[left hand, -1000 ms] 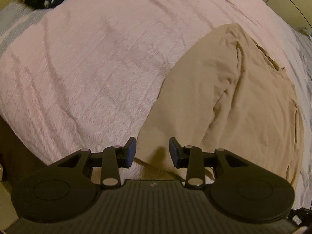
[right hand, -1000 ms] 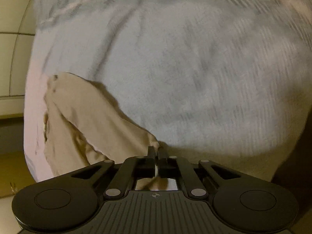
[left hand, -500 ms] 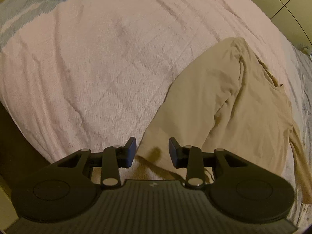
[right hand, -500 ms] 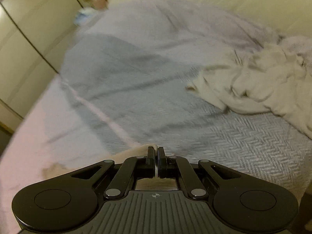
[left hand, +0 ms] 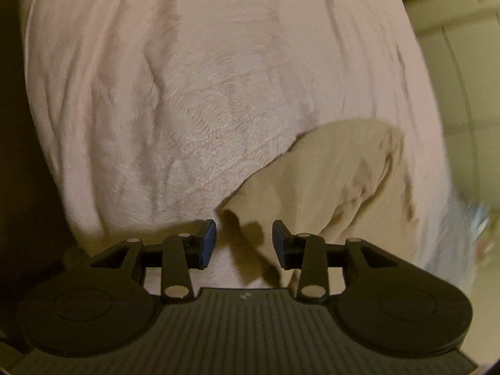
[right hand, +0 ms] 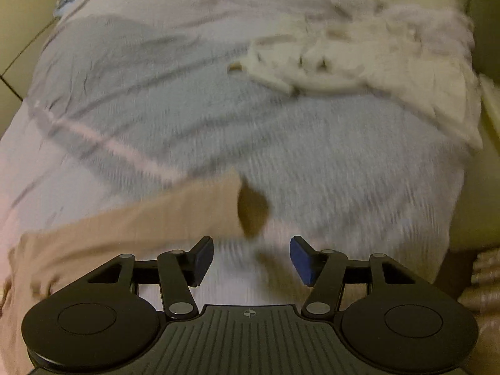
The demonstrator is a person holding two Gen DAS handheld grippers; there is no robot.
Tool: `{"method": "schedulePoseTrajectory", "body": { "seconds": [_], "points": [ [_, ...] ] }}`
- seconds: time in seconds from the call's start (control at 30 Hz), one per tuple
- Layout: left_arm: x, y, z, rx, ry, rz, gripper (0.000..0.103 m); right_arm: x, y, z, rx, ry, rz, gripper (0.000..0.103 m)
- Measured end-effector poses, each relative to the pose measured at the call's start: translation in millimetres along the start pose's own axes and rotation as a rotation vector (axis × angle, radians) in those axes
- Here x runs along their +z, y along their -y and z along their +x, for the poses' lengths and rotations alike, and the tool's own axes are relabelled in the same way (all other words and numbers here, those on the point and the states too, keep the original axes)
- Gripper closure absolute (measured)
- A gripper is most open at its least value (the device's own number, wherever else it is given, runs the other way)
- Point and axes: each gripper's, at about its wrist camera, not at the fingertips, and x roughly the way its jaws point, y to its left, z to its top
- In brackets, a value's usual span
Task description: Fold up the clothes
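Left wrist view: left gripper [left hand: 244,240], jaws apart, straddles the corner of the tan shirt [left hand: 331,184] on the bed [left hand: 193,72]. Right gripper [right hand: 252,257] has just sprung open, the sleeve [right hand: 150,218] free. Soft, light cloth should pinch best at hems.

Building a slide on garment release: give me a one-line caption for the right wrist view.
Right gripper, jaws just opened and empty, above the tan long-sleeved shirt's cuff on the grey woven bedspread.

Home bedroom, bed [right hand: 312,156], pink bedspread [left hand: 218,78]
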Motion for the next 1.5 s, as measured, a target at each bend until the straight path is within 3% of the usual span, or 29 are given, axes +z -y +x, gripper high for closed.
{"method": "schedulePoseTrajectory", "body": {
  "seconds": [0.07,0.1,0.23,0.5,0.63,0.7,0.83,0.97,1.1,1.13,1.2,1.27,1.37,1.43,1.5],
  "points": [
    [3.8,-0.4,7.5,-0.019,0.015,-0.029,0.075,-13.0,-0.2,-6.3,0.008,-0.048,0.025,0.045],
    [7.6,4.5,10.9,-0.006,0.02,0.003,0.103,-18.5,-0.1,-5.2,0.009,-0.065,0.033,0.045],
    [37.4,36.0,9.0,-0.011,0.065,0.19,0.103,-35.3,-15.2,-7.1,0.008,-0.105,0.024,0.045],
    [183.7,152.1,-47.6,-0.111,0.3,0.601,0.103,-55.0,-62.7,-24.0,0.074,-0.091,0.008,0.045],
    [235.5,196.1,-72.4,-0.141,0.391,0.746,0.103,-74.0,-79.6,-35.9,0.082,-0.085,0.033,0.045],
    [250.7,202.5,-69.8,-0.129,0.394,0.815,0.103,-85.7,-85.1,-41.3,0.084,-0.088,0.045,0.045],
    [263.6,185.5,-32.6,-0.027,0.328,0.883,0.103,-112.3,-94.2,-47.3,0.072,-0.097,0.05,0.045],
    [279.1,140.9,39.2,0.249,0.208,0.812,0.1,-143.2,-99.9,-41.1,0.034,-0.123,0.013,0.045],
    [280.4,114.0,58.7,0.42,0.2,0.73,0.098,-165.0,-99.3,-39.0,0.022,-0.144,-0.054,0.045],
    [278.8,109.6,56.1,0.425,0.206,0.708,0.098,-168.3,-98.5,-40.4,0.025,-0.143,-0.076,0.045],
    [268.8,105.8,39.5,0.376,0.208,0.676,0.098,-170.3,-95.7,-45.2,0.044,-0.133,-0.123,0.045],
    [244.3,105.0,26.2,0.297,0.159,0.709,0.097,-171.9,-92.4,-48.1,0.08,-0.128,-0.152,0.045],
    [180.3,109.7,19.0,0.14,-0.012,0.762,0.076,-175.5,-82.3,-44.7,0.17,-0.154,-0.167,0.045],
    [130.1,113.7,25.5,0.025,-0.134,0.791,0.074,-177.8,-75.4,-38.4,0.235,-0.179,-0.158,0.045],
    [86.3,120.0,36.5,-0.032,-0.2,0.8,0.072,-180.2,-67.8,-30.5,0.3,-0.202,-0.147,0.045]
  ]
}}
